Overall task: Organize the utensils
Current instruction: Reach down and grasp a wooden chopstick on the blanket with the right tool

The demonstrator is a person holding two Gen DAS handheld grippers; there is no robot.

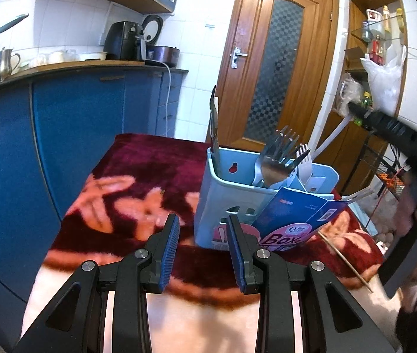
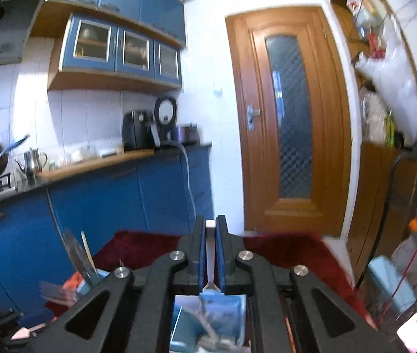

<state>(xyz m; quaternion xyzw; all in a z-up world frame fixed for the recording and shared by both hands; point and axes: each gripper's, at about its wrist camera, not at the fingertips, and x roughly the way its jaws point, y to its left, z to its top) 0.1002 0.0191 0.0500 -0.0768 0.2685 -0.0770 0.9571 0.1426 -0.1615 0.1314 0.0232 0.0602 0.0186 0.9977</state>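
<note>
Gripping a white plastic utensil (image 2: 210, 236), the right tool (image 2: 210, 229) hangs above the caddy (image 1: 232, 188); left tool (image 1: 202, 229) released

On the worktop (image 1: 96, 206) the caddy (image 1: 217, 203) holds forks (image 1: 276, 158); a box (image 1: 296, 217) leans before it, a skewer (image 1: 346, 261) right.
</note>
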